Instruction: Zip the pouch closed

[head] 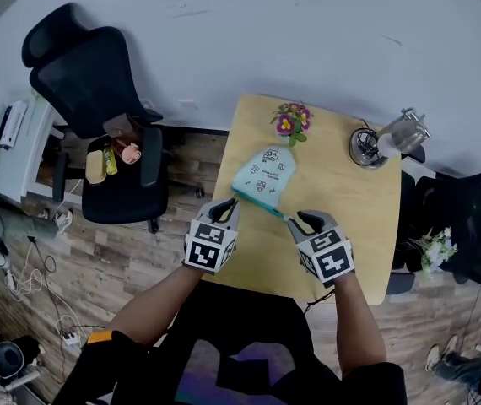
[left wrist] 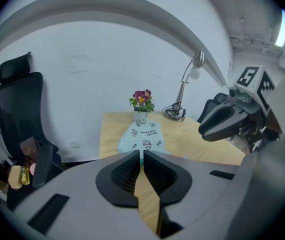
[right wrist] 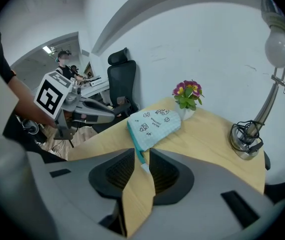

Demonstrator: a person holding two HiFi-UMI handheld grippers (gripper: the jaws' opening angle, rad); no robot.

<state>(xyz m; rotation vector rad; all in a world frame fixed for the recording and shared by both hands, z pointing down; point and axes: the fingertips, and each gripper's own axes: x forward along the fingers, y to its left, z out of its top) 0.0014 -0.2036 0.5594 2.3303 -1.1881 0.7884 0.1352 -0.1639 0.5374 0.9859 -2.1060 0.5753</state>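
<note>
Item: pouch, pale blue with small printed pictures, lying flat on the wooden table, near its left half, with its teal zip edge on the near side

Surroundings: pot of flowers just beyond the pouch's far end; desk lamp at the far right corner; black office chair off the table to the left

Left gripper: at the left end of the zip edge; jaws drawn almost together, pinching the pouch's corner between their tips

Right gripper: at the right end of the zip edge; jaws narrowly apart and closed on the small white zip pull, which sits between the pads

Progress: both holds are set, one end anchored and the pull gripped. The pull lies at the right end of the teal band, which reads as one unbroken strip, so the zip looks run to its end or nearly so. No view shows the teeth clearly enough to confirm. Left to do, by this reading: a last tug if needed, then letting go
</note>
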